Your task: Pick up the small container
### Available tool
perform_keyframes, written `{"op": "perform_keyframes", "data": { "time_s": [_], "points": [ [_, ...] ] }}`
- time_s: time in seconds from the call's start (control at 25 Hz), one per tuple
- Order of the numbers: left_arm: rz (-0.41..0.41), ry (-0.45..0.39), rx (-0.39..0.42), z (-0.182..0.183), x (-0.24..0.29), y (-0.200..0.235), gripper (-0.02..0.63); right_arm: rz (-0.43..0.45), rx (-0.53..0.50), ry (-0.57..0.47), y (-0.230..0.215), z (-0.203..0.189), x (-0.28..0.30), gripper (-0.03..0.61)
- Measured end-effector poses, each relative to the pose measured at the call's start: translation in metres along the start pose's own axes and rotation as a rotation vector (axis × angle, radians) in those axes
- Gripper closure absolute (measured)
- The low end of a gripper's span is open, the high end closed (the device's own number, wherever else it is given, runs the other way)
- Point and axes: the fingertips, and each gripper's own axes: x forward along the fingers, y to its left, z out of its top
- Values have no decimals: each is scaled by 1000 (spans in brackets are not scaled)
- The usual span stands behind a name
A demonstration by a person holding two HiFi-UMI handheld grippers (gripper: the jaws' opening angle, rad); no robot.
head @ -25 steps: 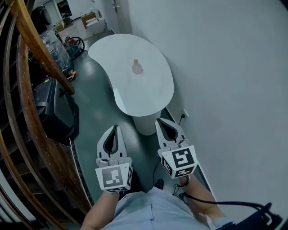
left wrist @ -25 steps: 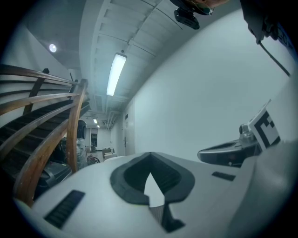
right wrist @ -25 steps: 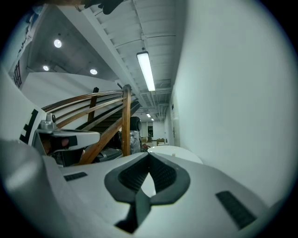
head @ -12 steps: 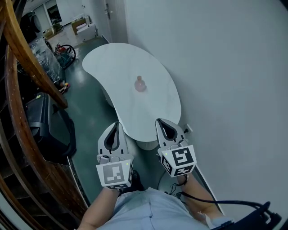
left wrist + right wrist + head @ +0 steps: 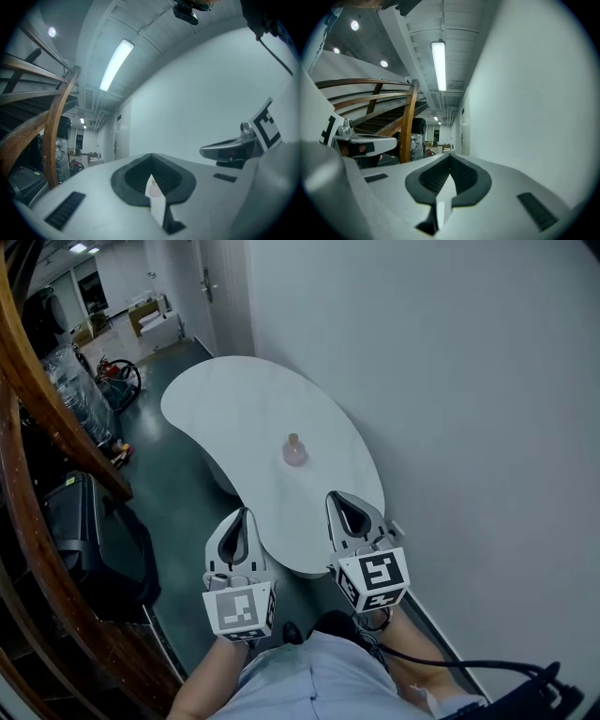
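The small container (image 5: 294, 451) is a pale pink, round-bodied bottle with a narrow neck. It stands upright near the middle of a white kidney-shaped table (image 5: 234, 409) in the head view. My left gripper (image 5: 241, 514) and right gripper (image 5: 339, 498) are held side by side at the table's near end, both shut and holding nothing, well short of the container. In the left gripper view the container (image 5: 152, 188) shows as a faint pink shape through the narrow slit of the left gripper (image 5: 151, 174). The right gripper (image 5: 450, 176) points level along the wall; the container does not show there.
A plain wall (image 5: 469, 381) runs along the table's right side. A curved wooden stair railing (image 5: 37, 427) and a black case (image 5: 84, 531) are on the left. Boxes and clutter (image 5: 141, 320) lie at the far end of the dark floor (image 5: 178, 484). A cable (image 5: 450, 667) trails at lower right.
The person has walked toward the table: it and the container have come nearer and lower in the head view. Both grippers now reach the table's near edge, still shut.
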Motion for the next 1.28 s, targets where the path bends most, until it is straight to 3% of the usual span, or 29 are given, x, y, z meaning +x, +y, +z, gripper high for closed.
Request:
{"op": "perform_keyframes", "data": {
  "time_s": [0.32, 0.88, 1.28],
  "points": [
    [-31, 22, -9, -12, 25, 2, 615, -20, -2, 13, -8, -4, 21, 578],
    [-10, 3, 49, 3, 104, -8, 615, 37, 19, -29, -56, 4, 83, 577],
    [106, 13, 54, 4, 134, 2, 615, 143, 11, -66, -75, 13, 119, 577]
  ]
}}
